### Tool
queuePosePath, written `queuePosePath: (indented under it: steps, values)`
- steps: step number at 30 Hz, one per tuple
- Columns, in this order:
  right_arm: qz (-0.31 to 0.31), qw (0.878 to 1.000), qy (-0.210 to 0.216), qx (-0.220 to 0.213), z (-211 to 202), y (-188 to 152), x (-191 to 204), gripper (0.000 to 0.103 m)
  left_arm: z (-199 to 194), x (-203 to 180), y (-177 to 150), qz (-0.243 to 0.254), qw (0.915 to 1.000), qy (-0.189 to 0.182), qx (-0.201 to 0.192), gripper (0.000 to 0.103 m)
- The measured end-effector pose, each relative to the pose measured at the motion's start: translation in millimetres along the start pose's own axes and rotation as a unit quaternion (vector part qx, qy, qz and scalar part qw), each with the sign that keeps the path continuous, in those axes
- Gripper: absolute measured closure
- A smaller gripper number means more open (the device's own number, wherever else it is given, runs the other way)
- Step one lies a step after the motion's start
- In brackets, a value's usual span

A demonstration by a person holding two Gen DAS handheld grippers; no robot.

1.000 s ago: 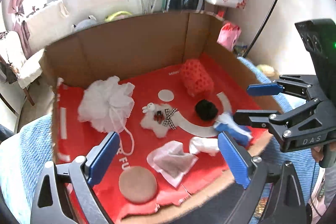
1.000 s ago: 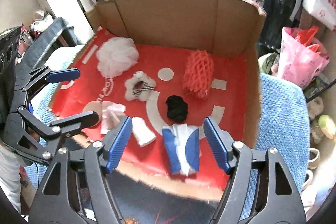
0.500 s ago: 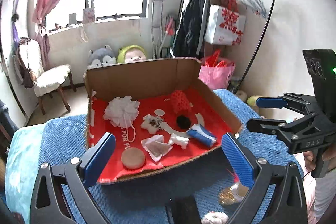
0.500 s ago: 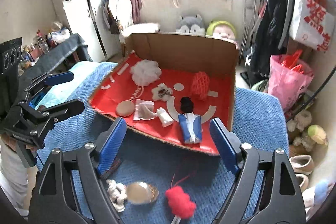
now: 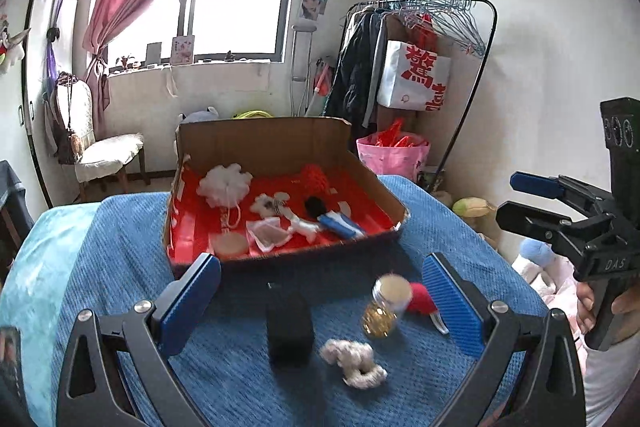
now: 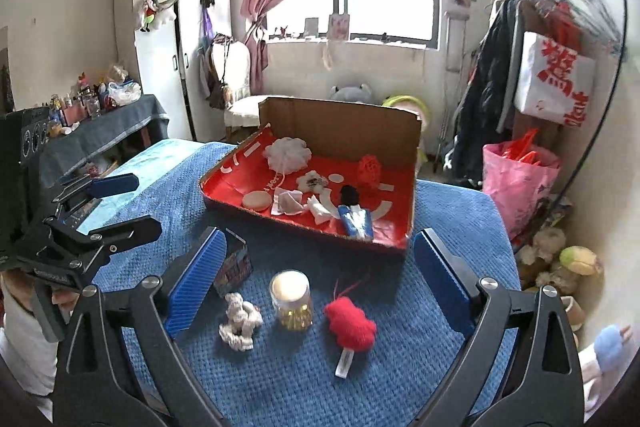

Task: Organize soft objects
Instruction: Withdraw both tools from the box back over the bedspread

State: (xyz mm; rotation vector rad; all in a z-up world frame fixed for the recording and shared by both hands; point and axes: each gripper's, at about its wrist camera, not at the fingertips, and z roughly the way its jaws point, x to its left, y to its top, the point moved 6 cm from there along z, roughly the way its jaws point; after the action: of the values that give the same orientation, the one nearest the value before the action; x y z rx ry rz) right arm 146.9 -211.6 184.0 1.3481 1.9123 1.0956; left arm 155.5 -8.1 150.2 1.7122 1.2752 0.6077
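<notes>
Holding both grippers spread wide and empty above the blue blanket (image 6: pixel 440 211). Left gripper (image 5: pixel 320 303): white knotted rope toy (image 5: pixel 354 363), small jar (image 5: pixel 386 305) and dark box (image 5: pixel 290 331) lie between its fingers. Right gripper (image 6: pixel 316 281): red plush (image 6: pixel 352 323) sits right of the jar, rope toy left. Farther off, the cardboard tray (image 6: pixel 340 123) carries a white mesh pouf (image 6: pixel 288 153), red netted foam (image 6: pixel 370 169), black scrunchie (image 6: pixel 350 193), blue-white roll (image 6: pixel 356 221).
</notes>
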Motion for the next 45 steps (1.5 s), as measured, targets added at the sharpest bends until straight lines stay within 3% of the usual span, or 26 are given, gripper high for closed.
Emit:
queuePosePath:
  steps: [10, 16, 29, 45]
  values:
    - [0.014, 0.997, -0.058, -0.042, -15, -56, 10, 0.007, -16, -16, -44, 0.012, 0.9975, 0.058, -0.039, 0.000]
    - [0.030, 0.997, -0.068, -0.031, -3, -88, 9, 0.007, -12, -22, -70, 0.017, 0.9959, 0.074, -0.049, 0.000]
    - [0.057, 0.995, -0.076, 0.013, 32, -132, -6, 0.007, 26, -21, -112, -0.011, 0.9975, 0.069, 0.013, 0.000]
    - [0.066, 0.994, -0.073, 0.039, 48, -147, -12, 0.007, 45, -19, -130, -0.009, 0.9956, 0.079, 0.049, 0.000]
